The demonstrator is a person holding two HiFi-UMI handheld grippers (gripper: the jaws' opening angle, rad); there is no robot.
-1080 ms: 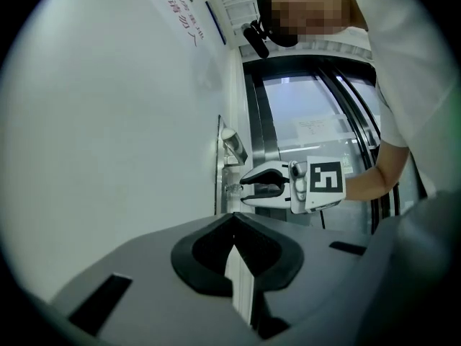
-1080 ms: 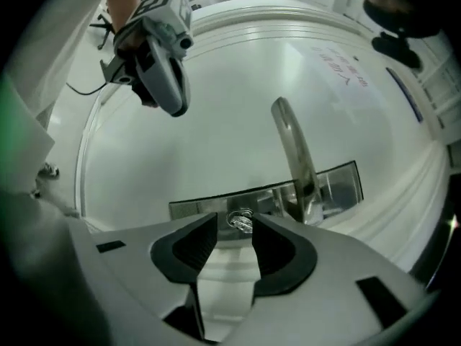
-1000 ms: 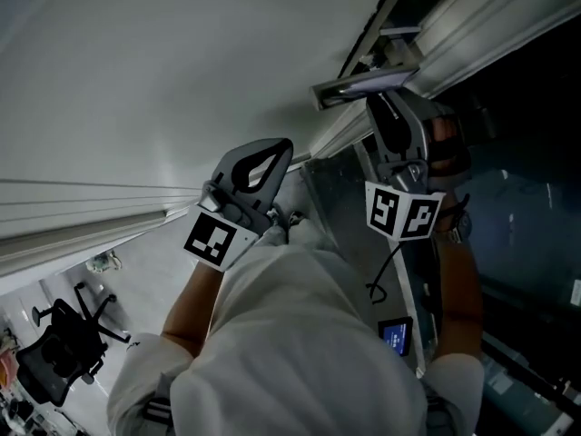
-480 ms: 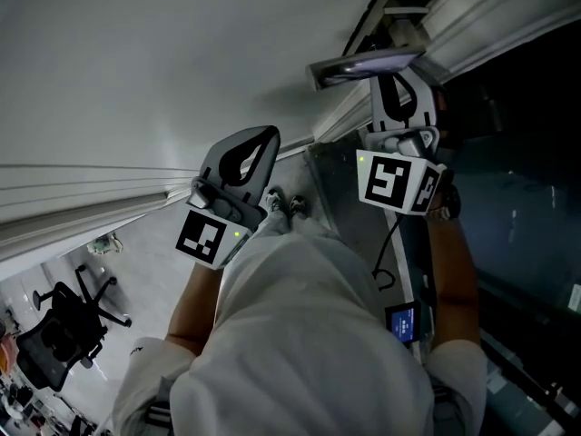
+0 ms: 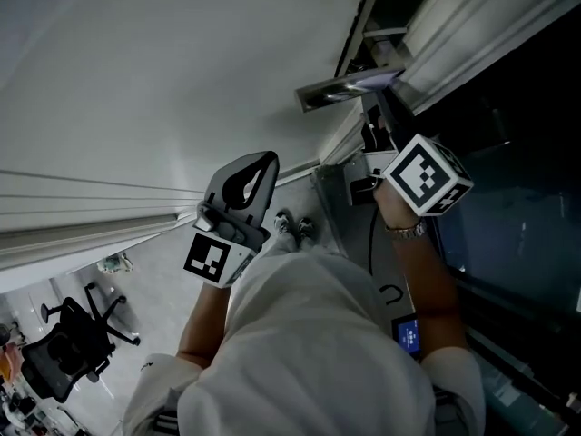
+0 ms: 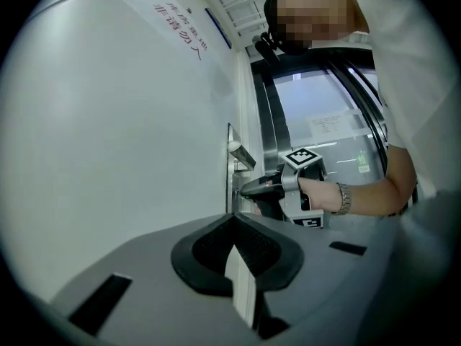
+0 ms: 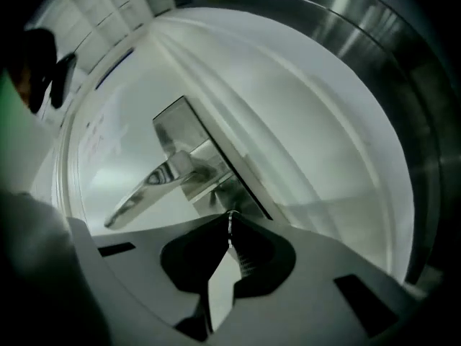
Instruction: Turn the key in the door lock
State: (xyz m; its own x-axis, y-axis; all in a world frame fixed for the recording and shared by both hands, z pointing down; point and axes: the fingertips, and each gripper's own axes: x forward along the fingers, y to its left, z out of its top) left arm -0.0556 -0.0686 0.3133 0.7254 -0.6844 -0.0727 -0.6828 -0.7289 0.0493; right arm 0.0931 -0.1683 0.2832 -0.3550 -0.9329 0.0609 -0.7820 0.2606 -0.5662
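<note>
Door handle (image 7: 148, 186) projecting just above right gripper (image 7: 229, 225) closed on key (image 7: 230, 217), bare door panel (image 6: 108, 157) clear ahead of left gripper (image 6: 232, 225).

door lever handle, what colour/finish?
Shiny silver metal. The door handle shows best in the right gripper view.

White door (image 5: 182, 80) with red lettering (image 6: 178, 21), shiny silver handle (image 5: 345, 87), black-and-white squares on the marker cube (image 5: 427, 175) (left gripper (image 6: 232, 225) is grey, black pads (image 6: 209, 247)).
</note>
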